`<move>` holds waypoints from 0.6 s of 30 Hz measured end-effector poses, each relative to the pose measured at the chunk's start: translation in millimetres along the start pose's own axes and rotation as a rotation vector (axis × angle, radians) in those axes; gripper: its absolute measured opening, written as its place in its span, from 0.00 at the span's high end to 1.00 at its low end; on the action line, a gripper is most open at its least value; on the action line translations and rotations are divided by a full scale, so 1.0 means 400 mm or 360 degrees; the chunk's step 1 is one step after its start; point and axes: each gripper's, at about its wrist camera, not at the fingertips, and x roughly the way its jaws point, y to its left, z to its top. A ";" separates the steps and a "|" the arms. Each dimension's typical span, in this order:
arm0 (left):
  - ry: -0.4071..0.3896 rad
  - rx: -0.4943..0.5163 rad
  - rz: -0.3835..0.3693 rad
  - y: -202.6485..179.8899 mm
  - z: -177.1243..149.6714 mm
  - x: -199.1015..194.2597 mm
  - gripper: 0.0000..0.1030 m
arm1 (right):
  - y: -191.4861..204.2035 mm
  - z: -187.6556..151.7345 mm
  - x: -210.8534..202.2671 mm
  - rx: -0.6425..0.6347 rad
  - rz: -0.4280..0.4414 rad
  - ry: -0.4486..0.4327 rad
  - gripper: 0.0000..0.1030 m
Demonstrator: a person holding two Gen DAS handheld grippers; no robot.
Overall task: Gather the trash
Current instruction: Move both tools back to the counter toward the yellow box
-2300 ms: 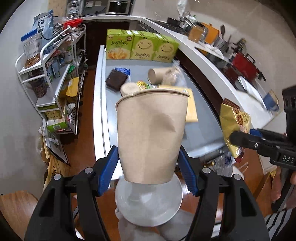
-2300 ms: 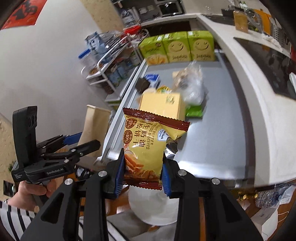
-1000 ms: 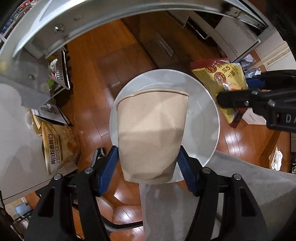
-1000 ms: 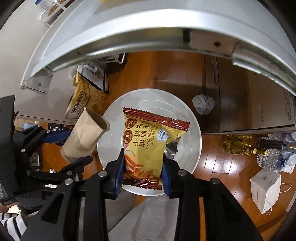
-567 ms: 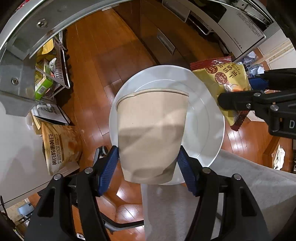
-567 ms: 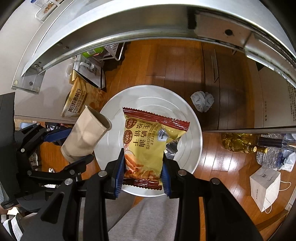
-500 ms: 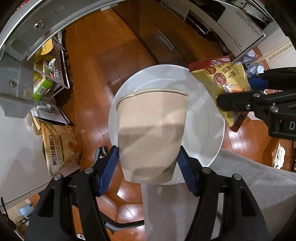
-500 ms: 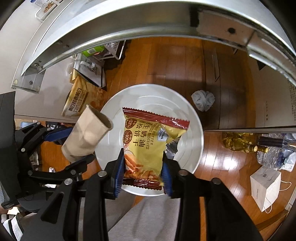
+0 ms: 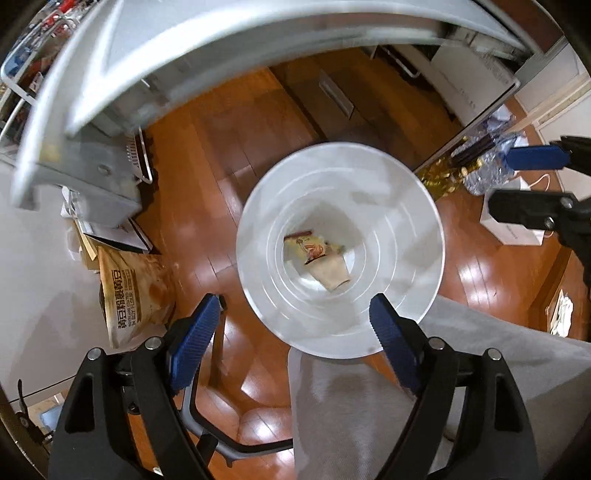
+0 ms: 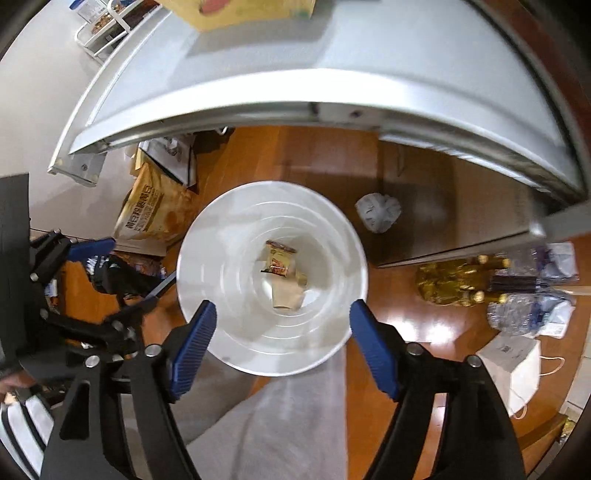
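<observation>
Both the crumpled tan paper cup (image 9: pixel 330 274) and yellow biscuit wrapper (image 9: pixel 306 246) dropped into the white round plastic bin (image 9: pixel 424 206), jaws of left gripper (image 9: pixel 293 338) and right gripper (image 10: pixel 280 349) now spread empty, though swinging up carelessly could clip the grey desk (image 10: pixel 332 74) edge overhead.

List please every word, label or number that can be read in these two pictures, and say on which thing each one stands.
"黄豆粉裹黄豆" and "IN SOY FLOUR": on the brown snack bag on the floor.
Snack wrapper in the white bin: print too small to read.
White paper bag: its small mark is too blurred to read.
Yellow box on the table edge: no readable text.
</observation>
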 end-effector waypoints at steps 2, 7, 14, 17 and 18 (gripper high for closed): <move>-0.0054 -0.0004 -0.0009 0.003 0.003 -0.029 0.18 | 0.007 -0.013 -0.036 -0.0025 -0.0062 -0.0033 0.28; -0.0224 -0.0030 -0.0050 0.000 0.008 -0.124 0.18 | 0.032 -0.018 -0.189 -0.0125 -0.0168 -0.0258 0.14; -0.0464 -0.0300 0.0096 -0.005 0.040 -0.248 0.09 | 0.015 0.074 -0.332 -0.0210 -0.0105 -0.0604 0.05; -0.0529 -0.0515 0.0183 -0.002 0.055 -0.278 0.09 | -0.016 0.157 -0.334 -0.0226 -0.0048 -0.0635 0.05; -0.0539 -0.0556 0.0218 -0.004 0.058 -0.286 0.09 | -0.021 0.177 -0.332 -0.0226 -0.0029 -0.0650 0.05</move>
